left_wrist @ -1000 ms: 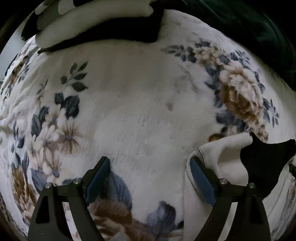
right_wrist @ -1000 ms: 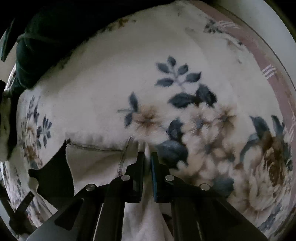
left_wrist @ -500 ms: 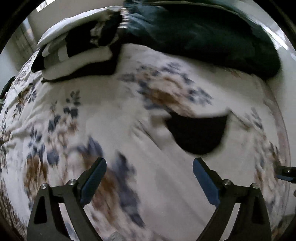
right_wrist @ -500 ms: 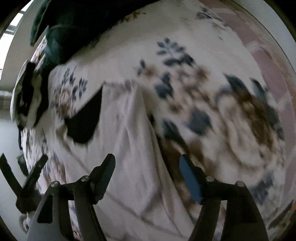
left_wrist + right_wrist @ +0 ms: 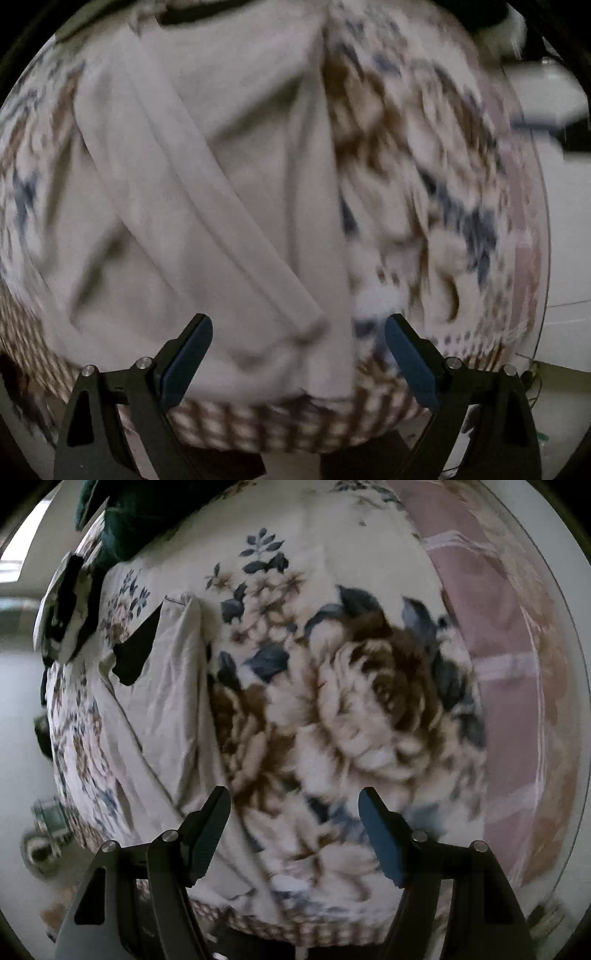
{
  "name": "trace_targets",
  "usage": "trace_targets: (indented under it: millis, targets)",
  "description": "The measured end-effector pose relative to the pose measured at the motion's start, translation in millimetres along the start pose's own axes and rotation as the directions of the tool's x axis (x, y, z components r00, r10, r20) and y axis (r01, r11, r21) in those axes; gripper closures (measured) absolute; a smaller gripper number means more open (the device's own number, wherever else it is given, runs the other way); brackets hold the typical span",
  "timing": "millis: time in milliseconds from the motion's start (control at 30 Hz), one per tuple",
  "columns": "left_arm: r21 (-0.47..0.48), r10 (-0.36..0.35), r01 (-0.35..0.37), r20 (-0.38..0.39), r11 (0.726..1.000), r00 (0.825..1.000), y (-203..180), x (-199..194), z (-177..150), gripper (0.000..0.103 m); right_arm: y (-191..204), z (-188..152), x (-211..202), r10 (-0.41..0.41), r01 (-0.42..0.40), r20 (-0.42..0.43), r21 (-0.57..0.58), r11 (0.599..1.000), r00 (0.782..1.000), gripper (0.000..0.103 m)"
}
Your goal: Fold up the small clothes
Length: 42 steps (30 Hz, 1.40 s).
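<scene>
A floral blanket (image 5: 369,709) covers nearly the whole bed, cream plush with big brown blooms and blue-grey leaves, and a checked brown-and-white border runs along its near edge in both wrist views. A pinkish strip of bedding (image 5: 509,664) shows along the far right side of the right wrist view. Lying flat on the blanket is the pale garment (image 5: 207,206), off-white, long and creased, with a folded band running diagonally across it in the left wrist view; in the right wrist view the same garment (image 5: 162,709) stretches along the left part of the bed, with a black patch (image 5: 136,650) near its far end. Beyond that end sits a dark green heap of bedding (image 5: 122,520), and beside it a small stack of black-and-white clothes (image 5: 62,613). Off the bed's left edge, on the floor, something round and greyish is too blurred to identify. The left gripper (image 5: 299,354) hangs over the garment's near end with its jaws spread wide and nothing between the blue pads. The right gripper (image 5: 295,834) has just been opening and now stands released as well, empty, above the blanket just right of the garment's edge.
</scene>
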<state>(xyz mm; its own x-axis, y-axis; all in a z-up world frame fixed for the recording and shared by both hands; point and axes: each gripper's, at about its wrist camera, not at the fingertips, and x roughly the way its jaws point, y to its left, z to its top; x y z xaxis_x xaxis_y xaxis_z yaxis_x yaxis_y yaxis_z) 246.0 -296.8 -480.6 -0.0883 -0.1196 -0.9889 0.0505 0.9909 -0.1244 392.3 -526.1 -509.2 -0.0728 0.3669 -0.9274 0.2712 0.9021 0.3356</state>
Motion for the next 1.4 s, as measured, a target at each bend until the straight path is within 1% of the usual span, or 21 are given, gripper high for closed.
trace_targets:
  millis: [67,133,200,233,267,300,333,367,400,433,500,567,667,700,767,800,967,1133,1267,1300,1400]
  targets:
    - [-0.013,0.022,-0.022,-0.014,1.000,1.000,-13,16,-10,0.008,-2,13,10,0.041,-0.041,-0.019,-0.031,0.999,0.999,0.029]
    - [-0.001,0.059,-0.059,-0.006,0.998,0.998,-22,32,-14,0.008,3,32,25,0.105,-0.107,-0.036,-0.065,0.992,0.994,0.029]
    - [0.007,0.093,-0.093,0.019,0.996,0.996,-27,45,-14,0.015,14,50,40,0.164,-0.167,-0.041,-0.099,0.981,0.986,0.029]
    - [0.004,0.111,-0.111,0.043,0.994,0.993,-27,48,-14,0.024,20,62,48,0.191,-0.195,-0.041,-0.116,0.974,0.981,0.029]
    - [-0.001,0.122,-0.122,0.072,0.992,0.990,-26,48,-12,0.036,27,75,56,0.215,-0.219,-0.044,-0.131,0.967,0.976,0.029]
    - [-0.008,0.133,-0.133,0.093,0.991,0.987,-26,48,-11,0.045,32,84,61,0.231,-0.235,-0.043,-0.133,0.963,0.972,0.029]
    - [-0.023,0.151,-0.150,0.119,0.988,0.981,-23,45,-9,0.067,38,97,69,0.256,-0.259,-0.043,-0.129,0.957,0.966,0.029]
    - [-0.037,0.166,-0.162,0.139,0.986,0.976,-20,42,-8,0.086,43,110,76,0.281,-0.284,-0.041,-0.120,0.951,0.959,0.031]
    - [-0.057,0.169,-0.162,0.155,0.985,0.973,-16,39,-6,0.092,47,120,80,0.293,-0.295,-0.035,-0.117,0.948,0.955,0.033]
    - [-0.077,0.160,-0.149,0.165,0.986,0.973,-7,34,-3,0.095,51,132,85,0.304,-0.305,-0.025,-0.112,0.946,0.952,0.039]
    - [-0.106,0.142,-0.124,0.181,0.987,0.973,3,30,-2,0.096,58,151,93,0.313,-0.313,-0.014,-0.096,0.945,0.950,0.045]
    - [-0.109,0.134,-0.114,0.197,0.988,0.971,7,26,-2,0.097,64,168,101,0.337,-0.336,-0.003,-0.069,0.939,0.941,0.046]
    - [-0.107,0.119,-0.098,0.213,0.989,0.970,17,19,-8,0.097,73,187,119,0.376,-0.377,-0.034,-0.028,0.926,0.926,0.046]
    - [-0.107,0.110,-0.088,0.217,0.990,0.970,21,15,-11,0.097,77,189,124,0.372,-0.373,-0.040,-0.023,0.927,0.927,0.048]
    - [-0.114,0.096,-0.072,0.227,0.991,0.969,19,11,-14,0.097,90,192,134,0.325,-0.328,-0.055,-0.052,0.943,0.944,0.097]
    - [-0.114,0.090,-0.065,0.237,0.991,0.967,25,3,-19,0.098,94,192,135,0.306,-0.309,-0.050,-0.059,0.949,0.951,0.097]
    - [-0.123,0.054,-0.021,0.269,0.992,0.962,45,-29,-26,0.098,123,181,110,0.281,-0.282,-0.019,-0.107,0.954,0.959,0.097]
    - [-0.175,0.035,0.025,0.329,0.984,0.944,75,-73,-38,0.098,165,171,73,0.227,-0.223,0.002,-0.166,0.960,0.974,0.097]
    - [-0.272,-0.006,0.113,0.366,0.956,0.930,119,-99,-51,0.098,216,162,53,0.177,-0.167,0.028,-0.209,0.963,0.984,0.097]
    - [-0.290,-0.015,0.130,0.366,0.948,0.930,125,-95,-51,0.098,227,160,52,0.170,-0.160,0.030,-0.217,0.963,0.985,0.097]
    - [-0.364,-0.053,0.195,0.366,0.911,0.929,166,-93,-56,0.098,275,147,58,0.125,-0.112,0.034,-0.249,0.962,0.992,0.097]
